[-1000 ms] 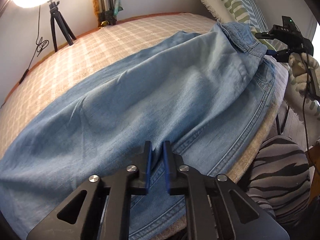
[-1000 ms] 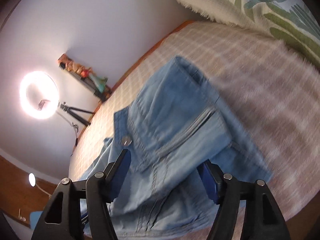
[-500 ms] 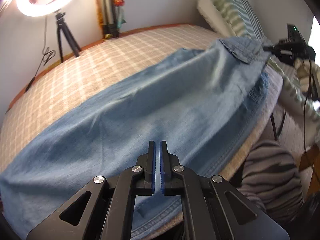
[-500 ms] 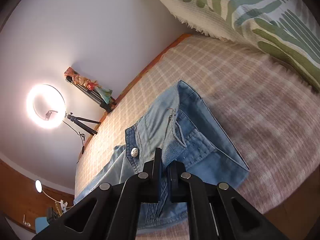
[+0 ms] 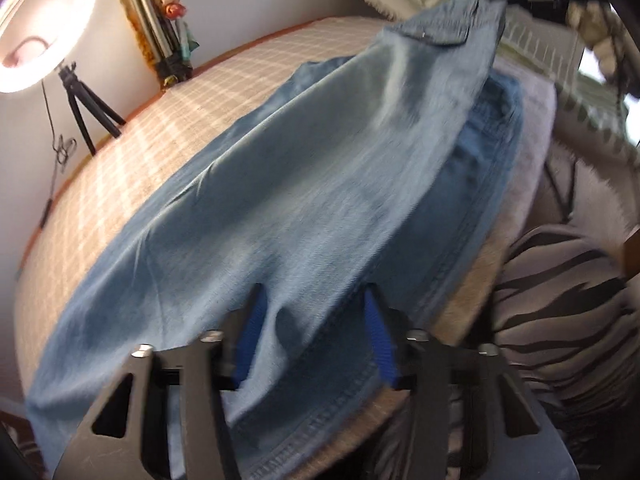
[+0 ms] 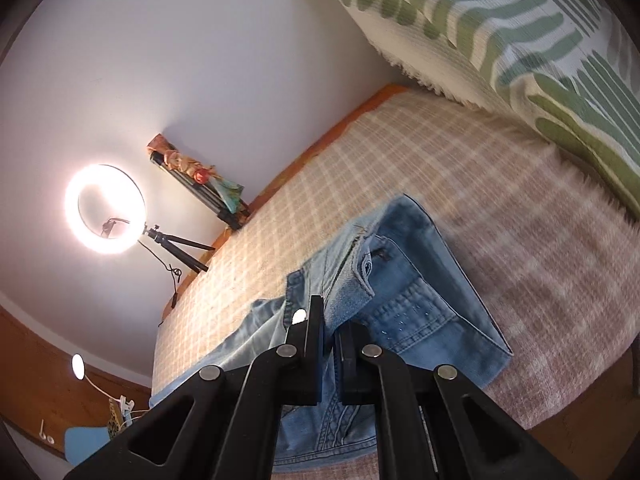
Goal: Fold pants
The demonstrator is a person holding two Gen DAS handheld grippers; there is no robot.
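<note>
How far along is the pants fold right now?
Early stage. Done: the jeans lie lengthwise on the checked bedspread. In hand: the right tongs are shut on the waistband, lifting it; the left tongs have just been opening around a leg fold. Left: every fold.

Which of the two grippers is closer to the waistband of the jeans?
The right. The right gripper is clamped on the jeans at the waistband; the left gripper, its jaws just opened, straddles a leg fold far down.
</note>
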